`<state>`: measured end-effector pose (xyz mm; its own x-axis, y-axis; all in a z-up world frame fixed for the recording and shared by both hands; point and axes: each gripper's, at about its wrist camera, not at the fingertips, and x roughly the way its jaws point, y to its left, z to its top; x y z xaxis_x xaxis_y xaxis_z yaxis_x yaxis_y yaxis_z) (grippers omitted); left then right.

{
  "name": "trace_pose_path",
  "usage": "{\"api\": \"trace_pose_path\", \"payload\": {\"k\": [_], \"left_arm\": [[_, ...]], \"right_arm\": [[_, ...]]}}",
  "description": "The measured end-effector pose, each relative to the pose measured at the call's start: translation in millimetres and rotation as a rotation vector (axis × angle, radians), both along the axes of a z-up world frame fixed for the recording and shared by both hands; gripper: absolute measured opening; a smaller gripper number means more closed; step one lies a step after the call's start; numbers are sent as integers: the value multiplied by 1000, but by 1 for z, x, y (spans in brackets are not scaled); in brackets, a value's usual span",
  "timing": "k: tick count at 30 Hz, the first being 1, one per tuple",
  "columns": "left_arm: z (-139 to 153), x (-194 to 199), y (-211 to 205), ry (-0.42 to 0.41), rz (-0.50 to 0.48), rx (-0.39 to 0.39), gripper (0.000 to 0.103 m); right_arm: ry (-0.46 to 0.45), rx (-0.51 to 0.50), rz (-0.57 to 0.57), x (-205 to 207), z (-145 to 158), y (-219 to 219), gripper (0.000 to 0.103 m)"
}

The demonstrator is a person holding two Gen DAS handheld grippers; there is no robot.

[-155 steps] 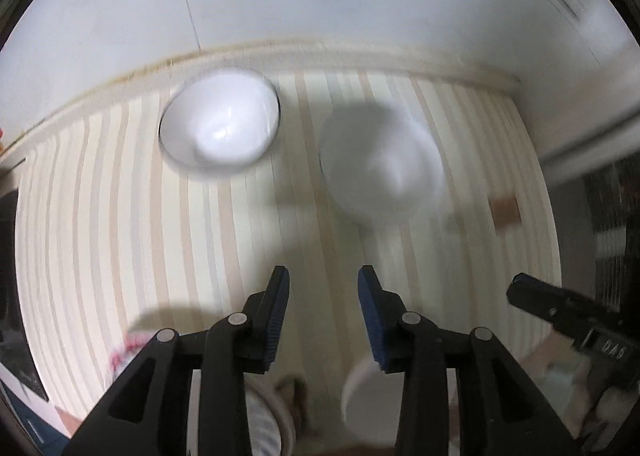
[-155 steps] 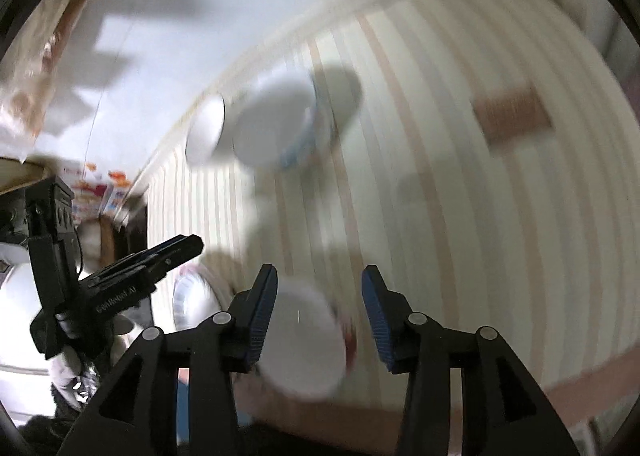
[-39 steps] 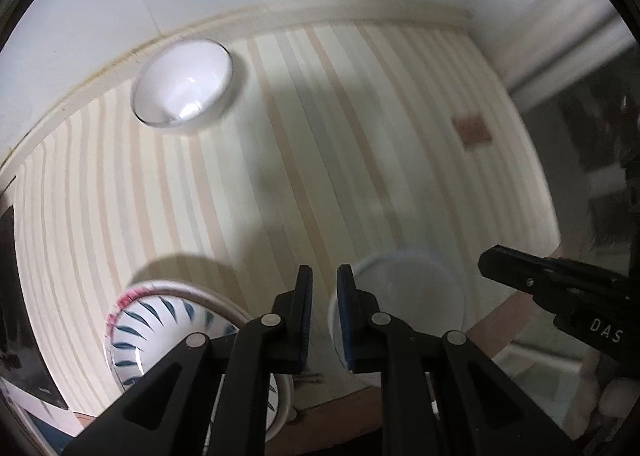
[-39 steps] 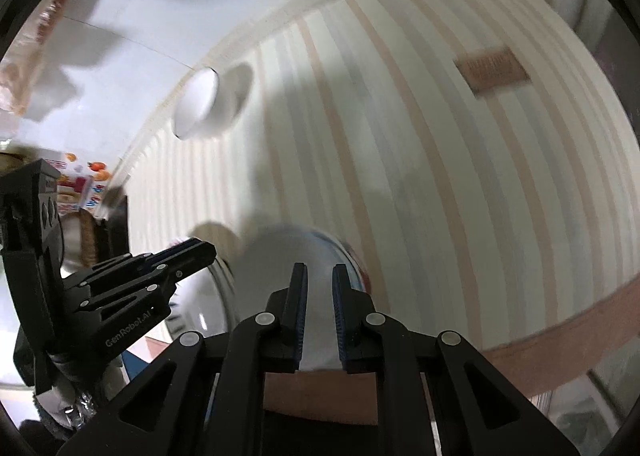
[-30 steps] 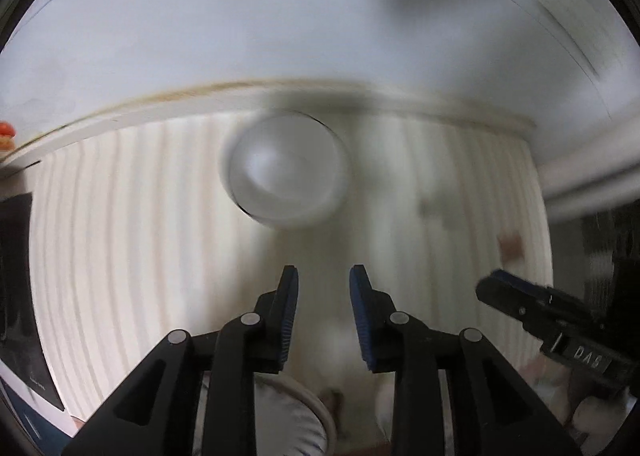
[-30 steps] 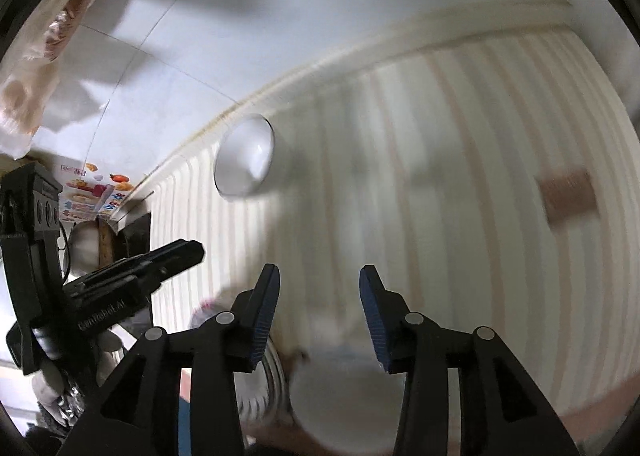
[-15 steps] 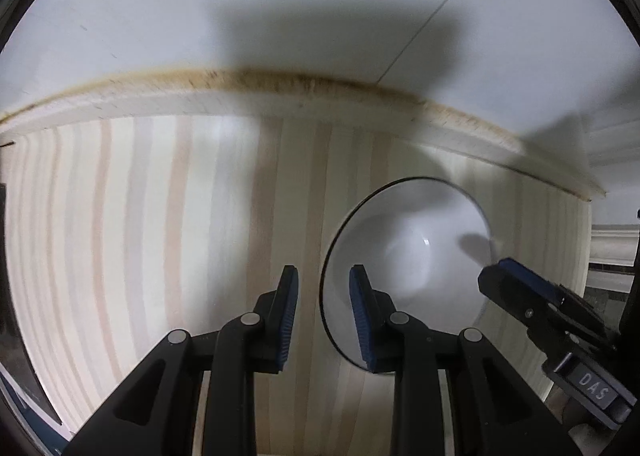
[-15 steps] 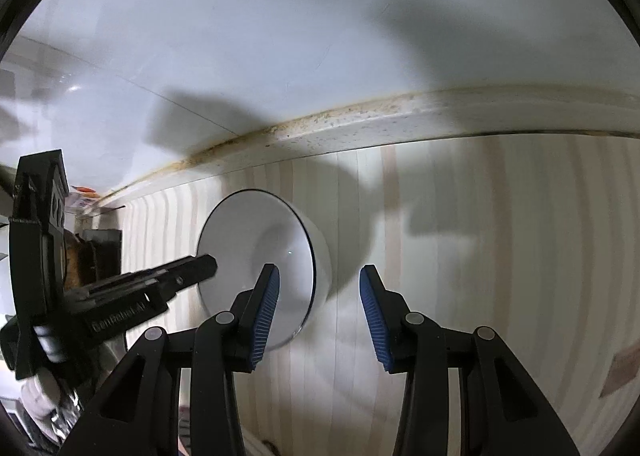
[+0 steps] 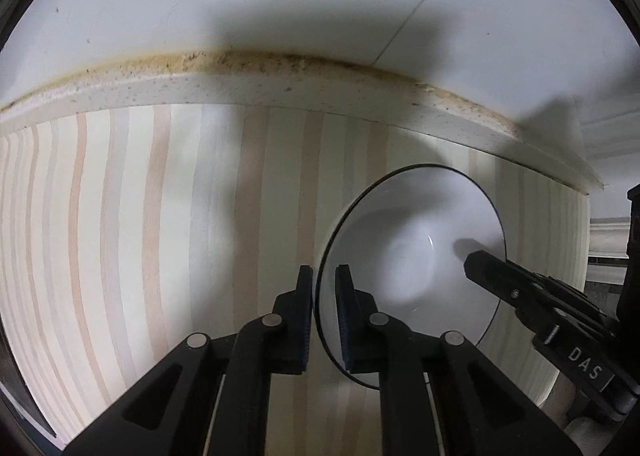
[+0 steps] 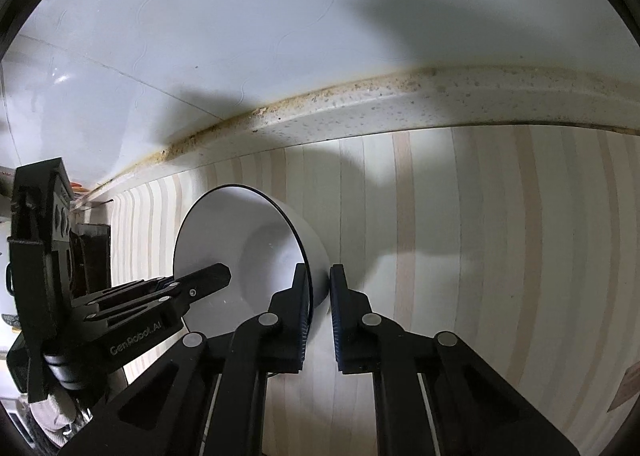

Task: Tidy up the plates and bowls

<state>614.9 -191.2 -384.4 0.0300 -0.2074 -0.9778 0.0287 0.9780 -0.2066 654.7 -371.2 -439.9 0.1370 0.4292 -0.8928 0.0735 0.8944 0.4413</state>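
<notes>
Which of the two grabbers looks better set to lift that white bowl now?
Neither alone, probably: the left gripper and the right gripper each pinch opposite sides of the white bowl's rim, so both look set to lift together.

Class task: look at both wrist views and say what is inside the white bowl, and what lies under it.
The white bowl holds nothing; one finger of each gripper reaches over its rim. It stands on the striped mat. The mat beneath its base is covered.
</notes>
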Motion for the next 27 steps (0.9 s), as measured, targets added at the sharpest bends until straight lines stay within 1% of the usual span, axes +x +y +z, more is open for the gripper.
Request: {"api": "trace_pose_path", "payload": {"k": [6,8,10,11,15,21,24,27], "left_arm": [[12,-5,0,-9,-10,2,9],[19,3,1,-17,-14,4,9],[26,-2,-1,-30,-20,8,9],[24,-1,3,-34,-22,7,9],[44,-15,-4,-65,-38,-3,9],[76,-41,-15,-111,-80,-17,9],[93,-62,-24,-130,-109,-26,10],[107,-74,-24,-140,-132,-37,9]], "right_arm": [[0,-1,-5,-3,3,-1,11],[-2,0,-4,-5,6,-2,11],[-10,0,-4,-9,11,-3,11],[-14,2,-3,-10,15,-4,11],[-34,7,-7,-17,29,-9,11],[-74,10,-28,-47,62,-24,11],[-92,10,-45,-69,79,-34,11],[-105,9,-66,-94,93,-44,11]]}}
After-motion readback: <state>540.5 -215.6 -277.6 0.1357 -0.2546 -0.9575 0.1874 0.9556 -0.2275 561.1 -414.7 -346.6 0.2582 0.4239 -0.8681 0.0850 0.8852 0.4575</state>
